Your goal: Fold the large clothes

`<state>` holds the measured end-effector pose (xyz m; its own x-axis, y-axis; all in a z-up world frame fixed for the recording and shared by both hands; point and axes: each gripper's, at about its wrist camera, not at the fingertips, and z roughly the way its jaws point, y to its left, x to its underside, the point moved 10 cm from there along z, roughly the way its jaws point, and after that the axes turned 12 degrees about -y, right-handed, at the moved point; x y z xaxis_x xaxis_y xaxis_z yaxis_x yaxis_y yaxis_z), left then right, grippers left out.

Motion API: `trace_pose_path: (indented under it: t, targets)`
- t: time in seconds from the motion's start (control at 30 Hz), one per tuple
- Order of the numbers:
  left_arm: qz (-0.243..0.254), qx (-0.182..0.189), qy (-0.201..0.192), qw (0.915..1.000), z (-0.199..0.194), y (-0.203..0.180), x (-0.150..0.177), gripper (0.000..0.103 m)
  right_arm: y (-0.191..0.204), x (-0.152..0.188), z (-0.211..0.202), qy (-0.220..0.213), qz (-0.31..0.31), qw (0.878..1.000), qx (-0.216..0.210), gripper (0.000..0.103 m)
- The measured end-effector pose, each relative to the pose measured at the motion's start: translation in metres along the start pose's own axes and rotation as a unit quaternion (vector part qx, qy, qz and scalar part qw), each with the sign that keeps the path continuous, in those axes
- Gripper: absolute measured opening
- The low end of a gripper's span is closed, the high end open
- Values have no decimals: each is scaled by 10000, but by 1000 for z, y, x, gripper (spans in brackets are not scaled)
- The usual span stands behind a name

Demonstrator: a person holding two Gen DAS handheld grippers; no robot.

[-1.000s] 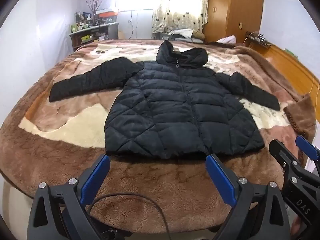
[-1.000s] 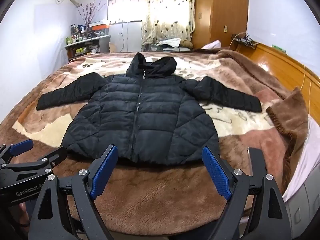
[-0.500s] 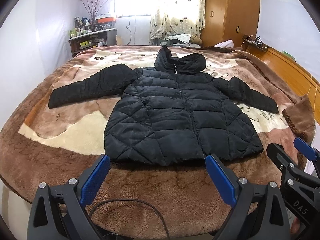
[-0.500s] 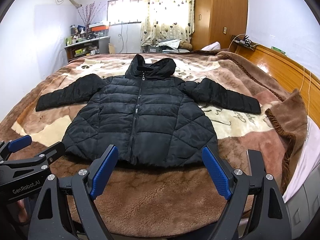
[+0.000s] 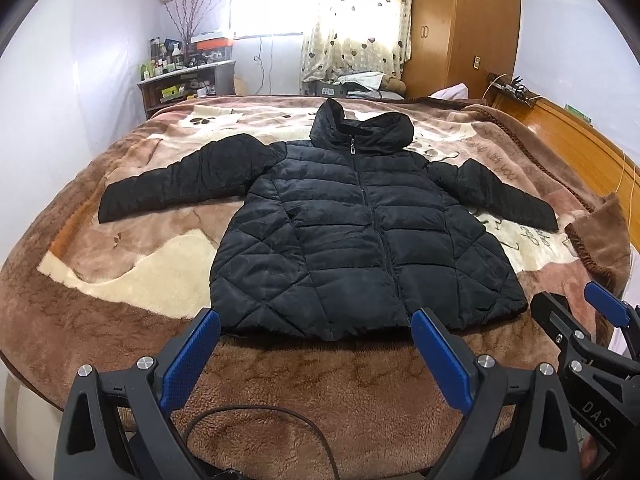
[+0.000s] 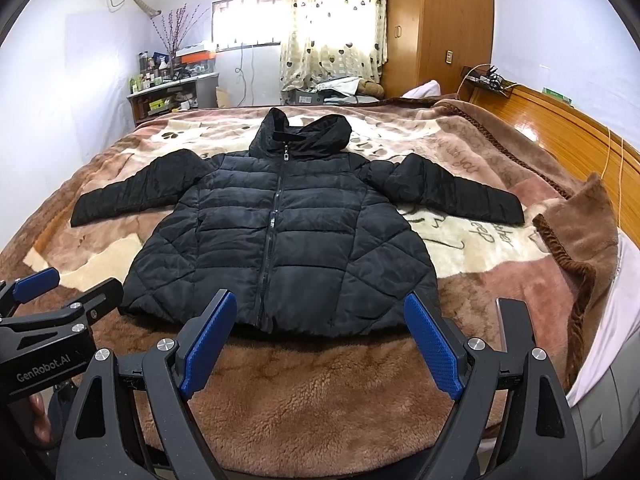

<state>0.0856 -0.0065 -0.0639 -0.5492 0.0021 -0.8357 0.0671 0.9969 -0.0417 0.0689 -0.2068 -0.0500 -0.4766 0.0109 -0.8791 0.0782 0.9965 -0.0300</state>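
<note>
Left wrist view: black jacket (image 5: 360,232) lay flat, zipped, on the brown blanket (image 5: 120,280); left gripper (image 5: 316,344) gaped wide near its hem, above a cable (image 5: 256,412). Right wrist view: right gripper (image 6: 320,332) likewise gaped wide; the blanket's folded-back corner (image 6: 580,240) appeared at right.

We've got a black puffer jacket (image 5: 360,236) in quilted, slightly shiny nylon-looking cloth, lying on a thick fuzzy fleece blanket (image 5: 360,392). Our gripper fingers (image 6: 208,340) wear blue textured rubbery pads on matt black plastic with shiny metal screws. The headboard (image 6: 568,136) is glossy varnished wood.
</note>
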Motion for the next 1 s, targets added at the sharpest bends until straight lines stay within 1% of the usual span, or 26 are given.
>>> trace_pose_path:
  t: [0.6,0.73,0.87,1.0]
  targets:
    - [26,37,-25,10000,4,-3,-4,97,-1,-1,3,27,18,10000,-11,86]
    - [73,-17,-43,10000,5,-1,-5,97,-1,-1,4,32,24,10000,-13,86]
    - [103,40,-65,9999,9,-2,-5,97,-1,1,8,70,35,10000,-17,86]
    - [65,26,50,10000,20,2,-4,97,0,2,19,109,54,9999,-35,86]
